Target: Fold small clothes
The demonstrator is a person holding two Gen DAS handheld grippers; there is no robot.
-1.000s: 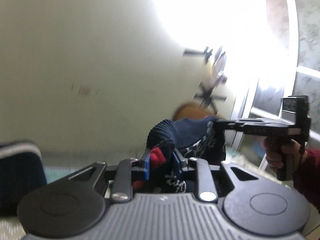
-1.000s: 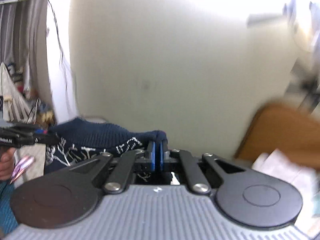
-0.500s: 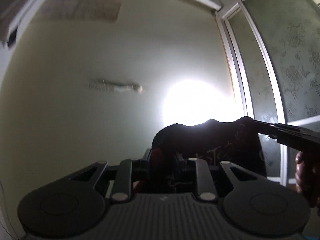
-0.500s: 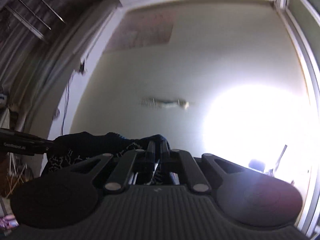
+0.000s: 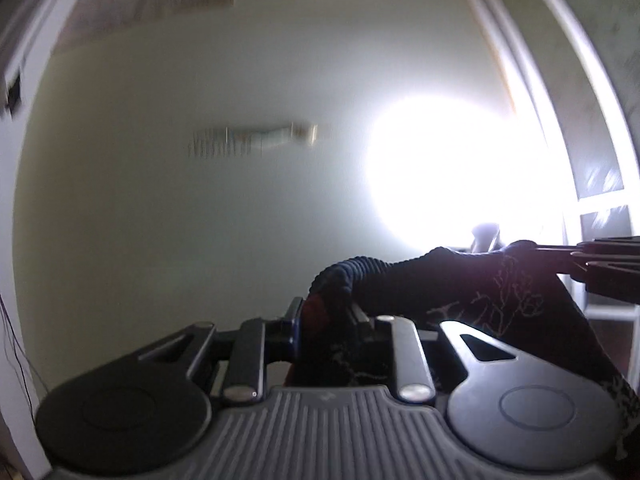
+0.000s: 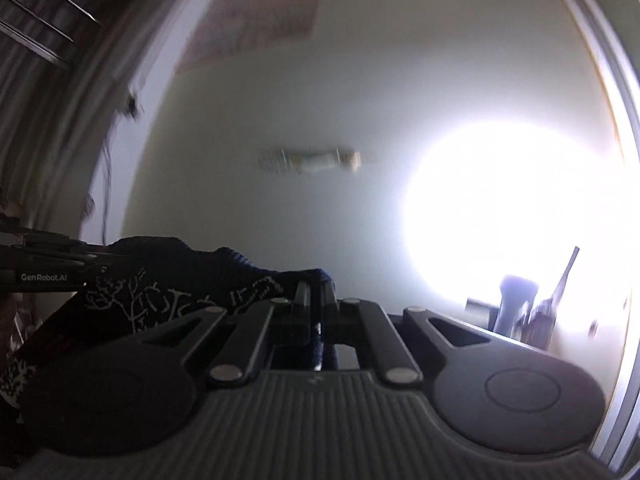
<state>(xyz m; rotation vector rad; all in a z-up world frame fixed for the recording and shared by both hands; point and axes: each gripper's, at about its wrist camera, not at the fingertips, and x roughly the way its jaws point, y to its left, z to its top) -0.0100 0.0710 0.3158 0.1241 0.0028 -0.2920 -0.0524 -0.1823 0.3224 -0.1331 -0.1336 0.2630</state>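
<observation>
A small navy knit sweater with a pale branch pattern and a ribbed edge hangs stretched in the air between both grippers. My left gripper is shut on one bunched corner, where a red patch shows between the pads. In the right wrist view the same sweater runs off to the left, and my right gripper is shut on its other corner. Each view shows the other gripper's dark fingers at the frame's side. The lower part of the garment is hidden beneath the gripper bodies.
A pale wall with a small fixture fills both views. Strong glare from a window washes out the right side. A white window frame stands at the right, dark rails at the upper left.
Both grippers have risen with the sweater held between them. The bed surface, the wooden headboard and the hand seen earlier have dropped out of view, and the upper wall now fills the frames.
</observation>
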